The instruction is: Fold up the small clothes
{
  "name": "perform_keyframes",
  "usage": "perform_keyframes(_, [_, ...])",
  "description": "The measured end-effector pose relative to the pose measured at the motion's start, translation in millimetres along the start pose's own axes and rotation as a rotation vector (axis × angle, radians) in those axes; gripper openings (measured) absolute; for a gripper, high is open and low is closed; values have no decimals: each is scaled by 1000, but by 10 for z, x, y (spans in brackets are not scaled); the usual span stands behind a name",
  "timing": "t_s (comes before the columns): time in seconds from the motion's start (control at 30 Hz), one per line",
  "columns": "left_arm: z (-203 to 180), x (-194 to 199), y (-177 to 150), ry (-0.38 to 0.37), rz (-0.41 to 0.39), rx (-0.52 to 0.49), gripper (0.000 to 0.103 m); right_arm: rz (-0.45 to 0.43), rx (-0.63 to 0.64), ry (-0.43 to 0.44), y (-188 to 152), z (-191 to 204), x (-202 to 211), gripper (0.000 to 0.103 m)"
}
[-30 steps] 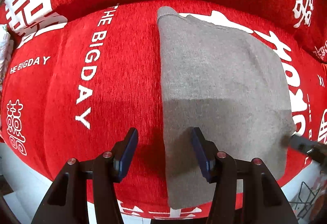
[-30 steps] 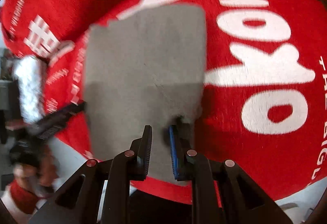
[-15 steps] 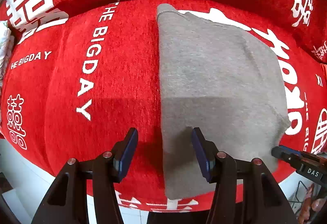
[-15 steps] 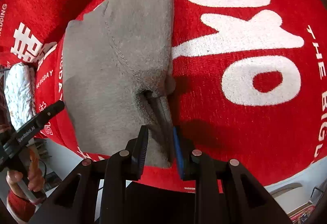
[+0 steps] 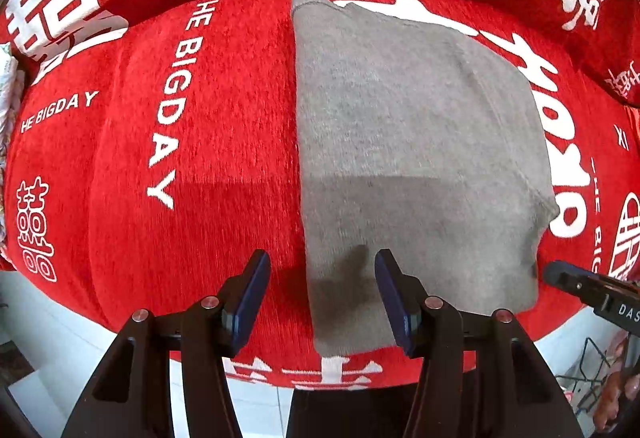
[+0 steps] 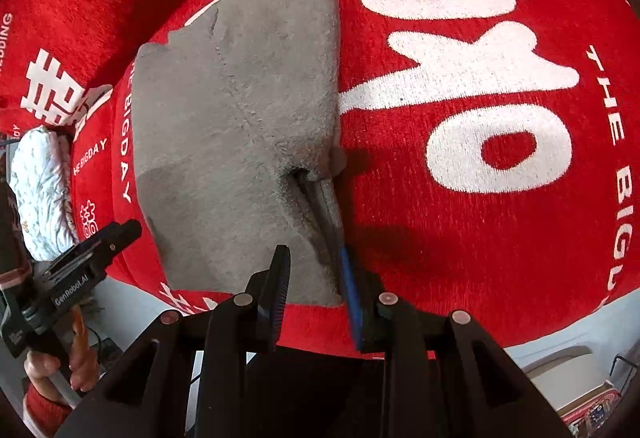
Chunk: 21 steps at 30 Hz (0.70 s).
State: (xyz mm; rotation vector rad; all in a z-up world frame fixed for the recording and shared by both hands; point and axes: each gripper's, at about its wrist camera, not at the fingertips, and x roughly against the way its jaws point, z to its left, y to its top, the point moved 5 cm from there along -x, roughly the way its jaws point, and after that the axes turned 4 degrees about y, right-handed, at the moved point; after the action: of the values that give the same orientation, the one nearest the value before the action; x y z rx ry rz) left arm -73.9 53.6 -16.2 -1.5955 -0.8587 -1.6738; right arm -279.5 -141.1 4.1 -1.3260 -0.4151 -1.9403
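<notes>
Grey garment (image 5: 416,142) lies folded on a red blanket (image 5: 120,166). Left gripper (image 5: 320,292) open over its near-left edge; right gripper (image 6: 314,280) parted, at its puckered right edge.

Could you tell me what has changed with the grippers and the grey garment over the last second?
The right gripper has opened: its fingers were nearly shut over the near right edge of the grey garment and now stand apart, straddling that edge, which lies puckered. The left gripper stayed open over the garment's near left edge. The garment stayed folded on the red cover.
</notes>
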Motion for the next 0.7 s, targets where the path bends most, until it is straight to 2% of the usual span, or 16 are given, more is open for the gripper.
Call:
perform_keyframes(0.17, [-24, 103, -69, -3, 5, -18, 56, 2, 24, -21, 5, 107, 66, 29])
perform_keyframes(0.2, [-30, 124, -79, -6, 5, -21, 56, 1, 25, -24, 9, 135, 83, 33])
perform_keyframes(0.23, [-34, 150, -90, -9, 5, -25, 56, -2, 26, -28, 11, 162, 102, 44])
perform_keyframes(0.3, [-46, 204, -111, -14, 5, -30, 56, -10, 27, -29, 16, 225, 147, 52])
perform_keyframes(0.47, [-50, 360, -124, -8, -2, -39, 56, -30, 53, -41, 53, 419, 275, 53])
perform_keyframes(0.6, [-2, 501, -99, 20, -26, -41, 56, -55, 72, -61, 61, 529, 414, 61])
perform_keyframes(0.67, [33, 575, -80, 29, -41, -36, 56, -67, 84, -78, 65, 583, 480, 61])
perform_keyframes(0.7, [53, 618, -67, 25, -45, -27, 60, -75, 91, -90, 63, 616, 517, 61])
